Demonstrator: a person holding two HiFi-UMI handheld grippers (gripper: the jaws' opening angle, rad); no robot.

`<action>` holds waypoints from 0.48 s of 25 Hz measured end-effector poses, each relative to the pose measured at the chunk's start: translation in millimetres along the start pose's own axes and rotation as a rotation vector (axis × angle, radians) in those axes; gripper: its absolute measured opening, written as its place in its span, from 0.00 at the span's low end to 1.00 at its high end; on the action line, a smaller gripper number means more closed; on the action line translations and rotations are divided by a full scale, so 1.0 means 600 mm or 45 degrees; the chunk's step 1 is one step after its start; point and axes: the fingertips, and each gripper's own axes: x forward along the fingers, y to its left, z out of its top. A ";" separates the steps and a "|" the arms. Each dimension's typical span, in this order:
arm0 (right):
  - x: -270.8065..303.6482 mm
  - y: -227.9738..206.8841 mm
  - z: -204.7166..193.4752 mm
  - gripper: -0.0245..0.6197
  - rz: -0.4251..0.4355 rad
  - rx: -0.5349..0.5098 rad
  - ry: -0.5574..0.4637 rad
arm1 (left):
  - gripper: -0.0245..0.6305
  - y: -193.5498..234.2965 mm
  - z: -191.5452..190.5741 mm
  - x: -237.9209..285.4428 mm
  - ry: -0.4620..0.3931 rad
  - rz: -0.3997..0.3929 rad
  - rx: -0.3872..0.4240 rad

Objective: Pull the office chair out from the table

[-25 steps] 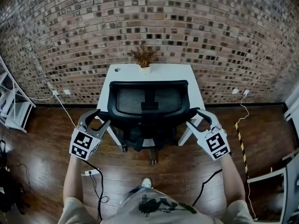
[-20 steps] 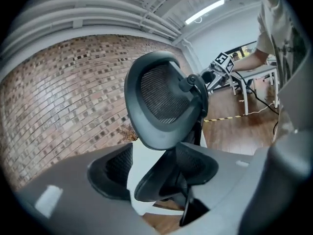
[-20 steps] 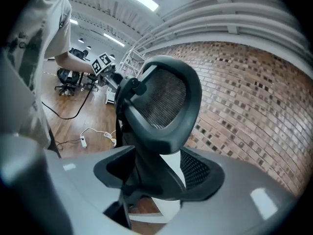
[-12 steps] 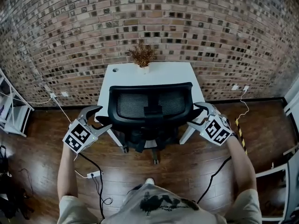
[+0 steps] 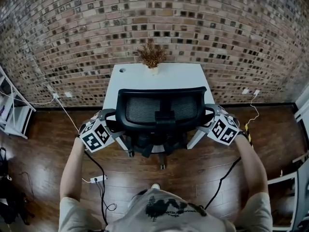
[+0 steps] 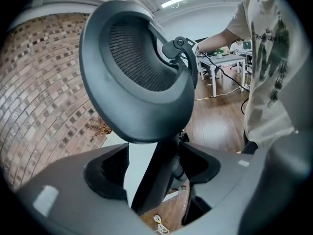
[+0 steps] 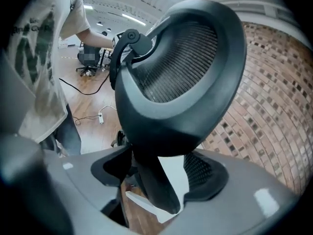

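Your left gripper (image 5: 110,117) has its jaws wide apart. They have just been opening. The left edge of the black office chair with the net back (image 5: 161,109) sits between them, not squeezed. Your right gripper (image 5: 208,117) is also spread wide and has just been opening, with the chair's right edge between its jaws.

The chair is pushed in close to the flat white table (image 5: 159,79), with its back facing you.

A small white pot (image 5: 153,70) stands at the far edge of the table, and a dry, spiky brown plant (image 5: 151,54) is in it.

The chair back is a smooth, curved plastic rim with see-through net inside. The floor is dark, shiny wood boards (image 5: 193,170). The wall is rough brick (image 5: 231,37).
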 end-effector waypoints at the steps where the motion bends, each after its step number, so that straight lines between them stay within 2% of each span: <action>1: 0.004 0.003 -0.002 0.54 0.012 0.001 0.008 | 0.53 -0.001 0.002 0.006 -0.004 -0.009 0.004; 3: 0.015 0.011 -0.008 0.51 0.024 -0.035 0.043 | 0.52 -0.006 0.003 0.017 -0.004 -0.027 0.024; 4: 0.021 0.015 -0.013 0.45 0.019 -0.080 0.070 | 0.49 -0.010 0.003 0.021 0.002 -0.029 0.045; 7: 0.027 0.022 -0.024 0.39 -0.023 -0.204 0.125 | 0.45 -0.017 0.002 0.025 -0.001 -0.003 0.116; 12: 0.027 0.023 -0.027 0.39 -0.051 -0.207 0.119 | 0.44 -0.021 0.001 0.026 -0.009 0.017 0.131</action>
